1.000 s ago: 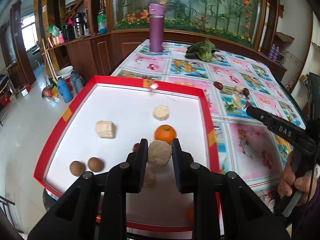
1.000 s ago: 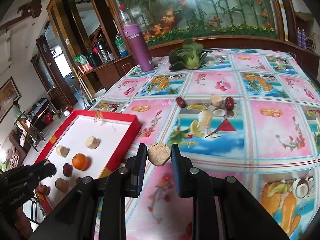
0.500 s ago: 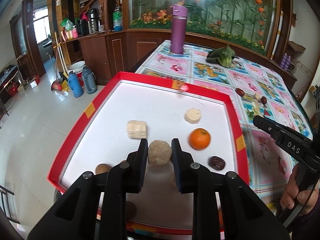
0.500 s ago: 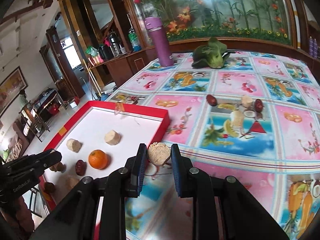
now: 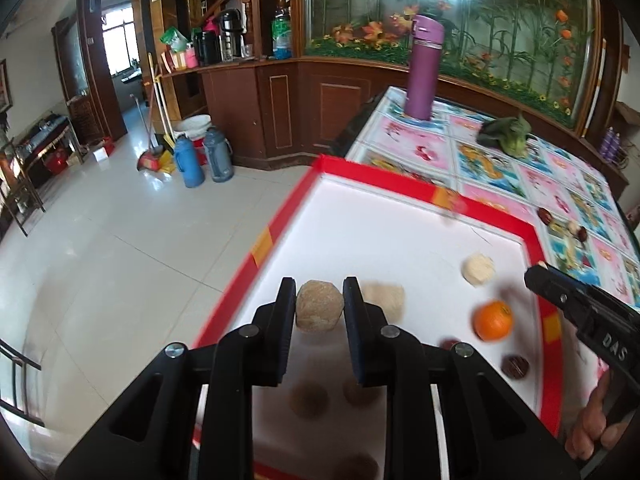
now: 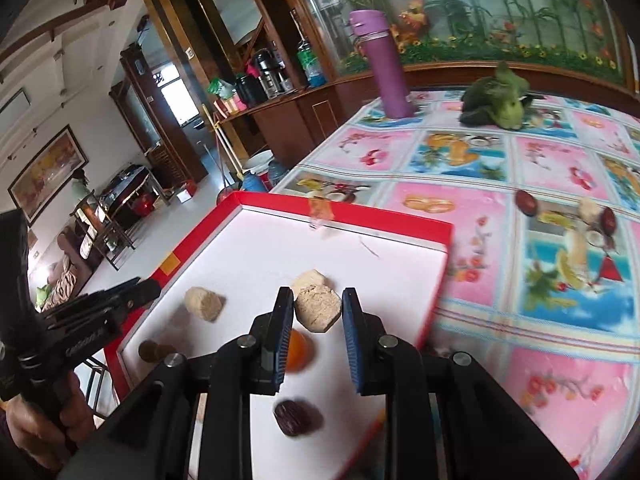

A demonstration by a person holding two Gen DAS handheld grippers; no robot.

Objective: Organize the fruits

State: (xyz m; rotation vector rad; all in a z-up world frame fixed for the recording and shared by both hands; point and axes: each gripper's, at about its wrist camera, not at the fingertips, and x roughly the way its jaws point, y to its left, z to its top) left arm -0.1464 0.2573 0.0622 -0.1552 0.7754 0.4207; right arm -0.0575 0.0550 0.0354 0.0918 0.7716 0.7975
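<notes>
My left gripper (image 5: 319, 307) pinches a rough tan ball (image 5: 320, 312) between its pads, and my right gripper (image 6: 318, 312) is clamped on a pale flat-sided chunk (image 6: 318, 312); both pieces hang over the white floor of the red-rimmed tray (image 6: 348, 222). Just under and beyond the right fingers lie a dark date (image 6: 297, 417), the orange (image 6: 298, 350) half hidden behind the left pad, another pale chunk (image 6: 310, 279) just past my load, and a tan cut piece (image 6: 203, 304) to the left. From the left camera I see brown round fruits (image 5: 309, 399) blurred below the fingers and a cream lump (image 5: 478, 269) further on. To do this step well, I judge I should lower each piece until it nearly touches the tray beside its own kind, then ease the fingers apart slowly so the ball does not roll into its neighbours, and keep my two grippers apart. Beyond the tray, loose dates (image 6: 525, 201) wait on the flowered tablecloth (image 6: 560, 168), with a green vegetable (image 6: 500, 104) and a purple flask (image 6: 382, 64) at the far edge.
</notes>
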